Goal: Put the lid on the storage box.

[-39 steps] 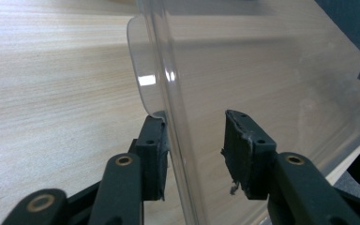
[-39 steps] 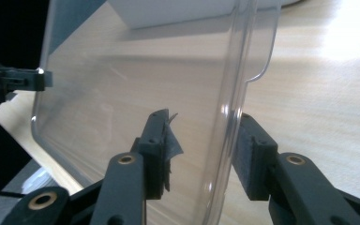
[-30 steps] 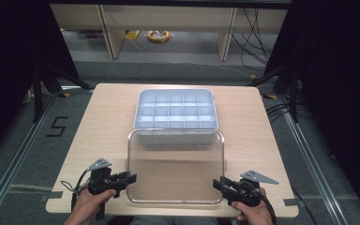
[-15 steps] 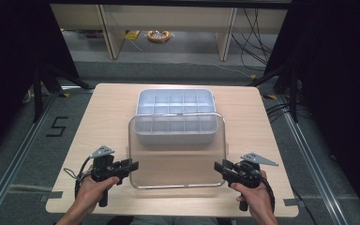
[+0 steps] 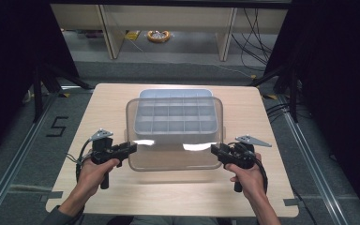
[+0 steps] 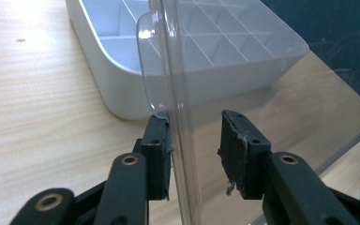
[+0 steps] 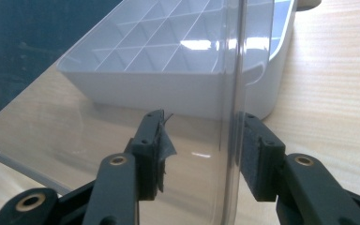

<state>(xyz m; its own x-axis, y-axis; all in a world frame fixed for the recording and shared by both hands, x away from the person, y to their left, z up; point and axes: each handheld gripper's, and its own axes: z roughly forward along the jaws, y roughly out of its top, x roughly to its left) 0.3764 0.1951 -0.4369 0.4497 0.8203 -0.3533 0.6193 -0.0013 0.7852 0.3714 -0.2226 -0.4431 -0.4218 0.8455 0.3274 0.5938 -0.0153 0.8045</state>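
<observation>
Worktop: pale wood, rounded corners; carries the items below.

Clear lid: transparent plastic, rounded corners, raised rim. Held off the worktop between the two grippers, tilted, its far part over the near half of the divided tray, its near edge towards the worktop's near edge. Light glints along its lower part.

Divided tray: pale grey, a grid of small compartments, all seen through the lid. Rests on the worktop, centred towards the far edge.

Left gripper: in the person's left hand, at the lid's left edge. In the left gripper view the lid's rim runs up between the jaws; the jaws are clamped on that rim, one pad flat against it.

Right gripper: in the right hand, at the lid's right edge. In the right gripper view the rim stands between the jaws, against the right-hand pad; the other pad sits behind the clear wall. The jaws have just been opening slightly, the rim between them, and they grip the lid.
</observation>
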